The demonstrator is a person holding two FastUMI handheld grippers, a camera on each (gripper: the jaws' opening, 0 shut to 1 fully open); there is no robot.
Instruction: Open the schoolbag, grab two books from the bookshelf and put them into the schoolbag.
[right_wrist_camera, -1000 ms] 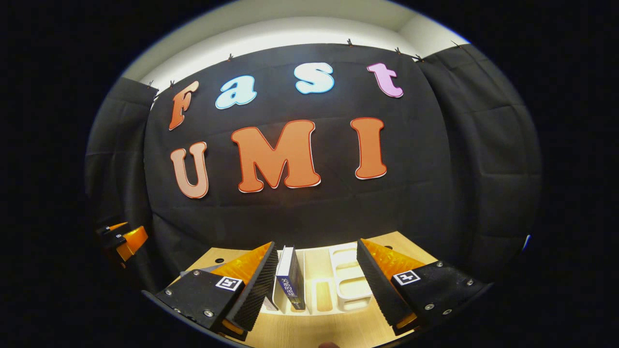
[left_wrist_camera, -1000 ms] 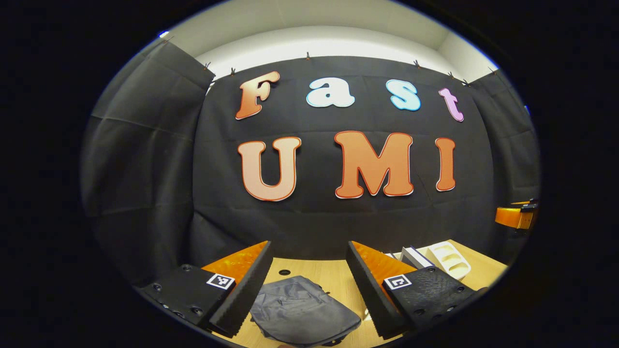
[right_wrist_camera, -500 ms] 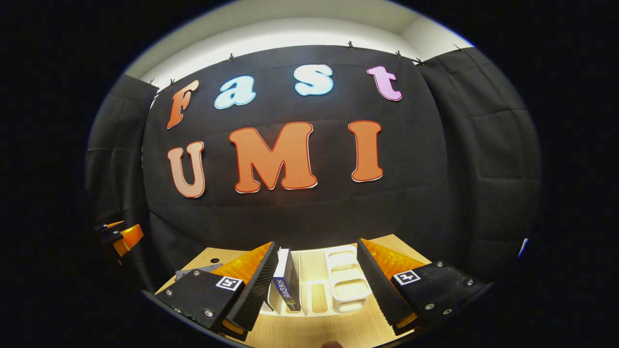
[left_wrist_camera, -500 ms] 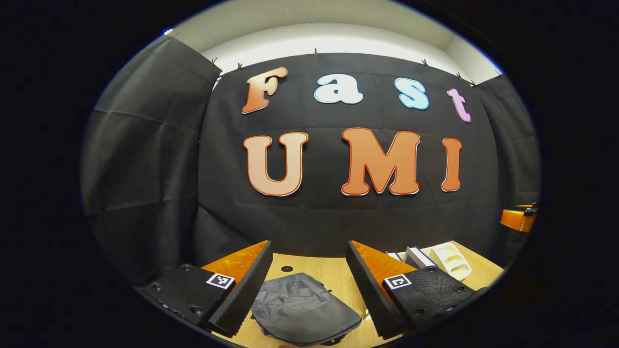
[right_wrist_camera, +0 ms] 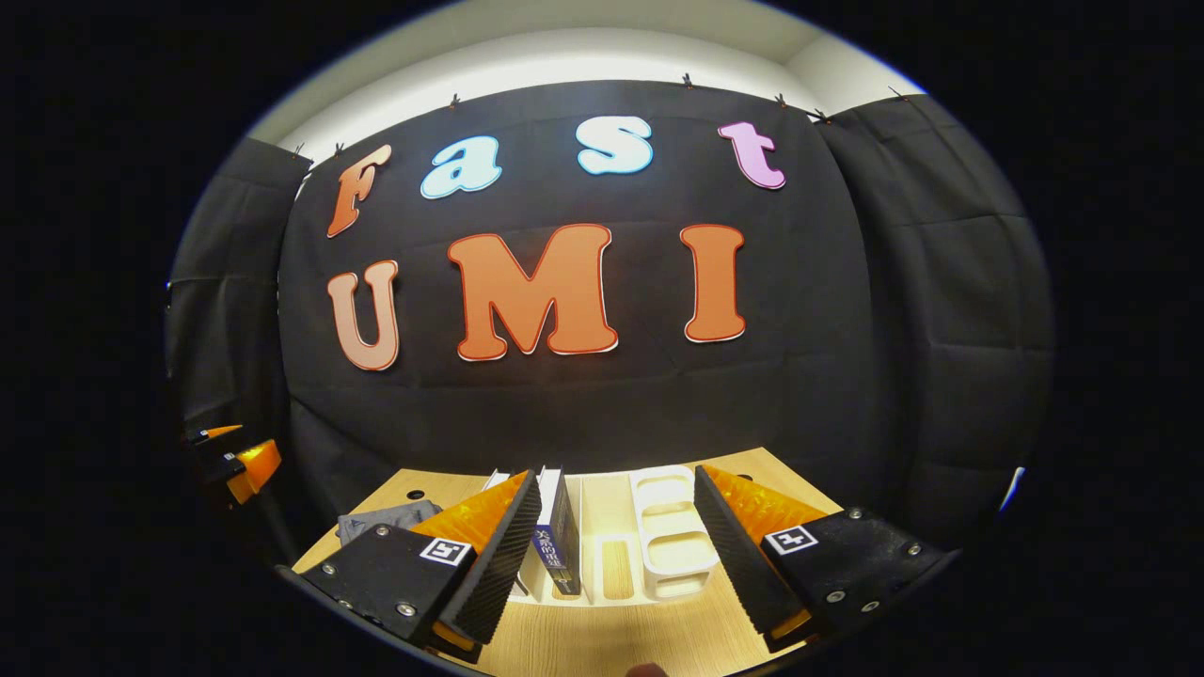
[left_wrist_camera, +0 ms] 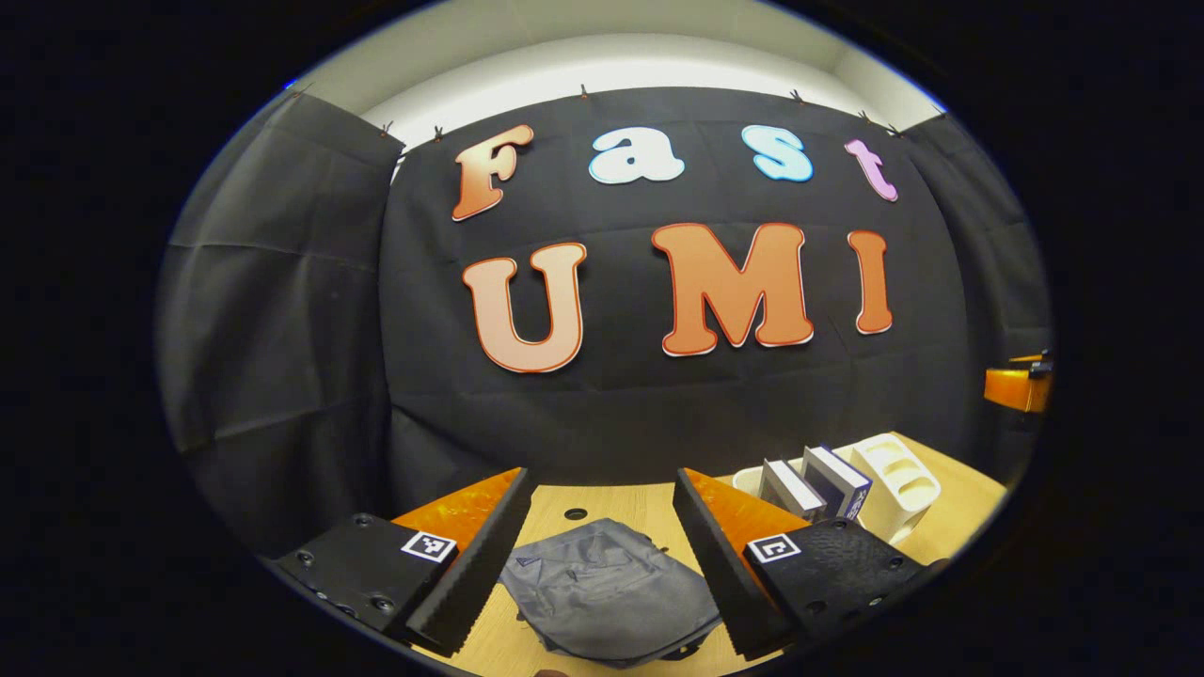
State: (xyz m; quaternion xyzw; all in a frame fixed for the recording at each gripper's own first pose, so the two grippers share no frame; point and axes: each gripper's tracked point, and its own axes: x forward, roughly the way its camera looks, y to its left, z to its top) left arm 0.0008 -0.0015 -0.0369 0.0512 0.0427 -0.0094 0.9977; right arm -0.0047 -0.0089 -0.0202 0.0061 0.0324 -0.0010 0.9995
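Both views tilted down slightly since earlier frames: more table (left_wrist_camera: 649,503) shown, books (left_wrist_camera: 814,484) clearer at right. Left gripper (left_wrist_camera: 597,564) above closed bag (left_wrist_camera: 607,592), bottom centre; fingers apart, empty. Right gripper (right_wrist_camera: 616,555) faces shelf (right_wrist_camera: 673,555), fingers apart, empty; book (right_wrist_camera: 555,555) by left finger. Judged step: open bag; lower left gripper squarely onto zip pull.
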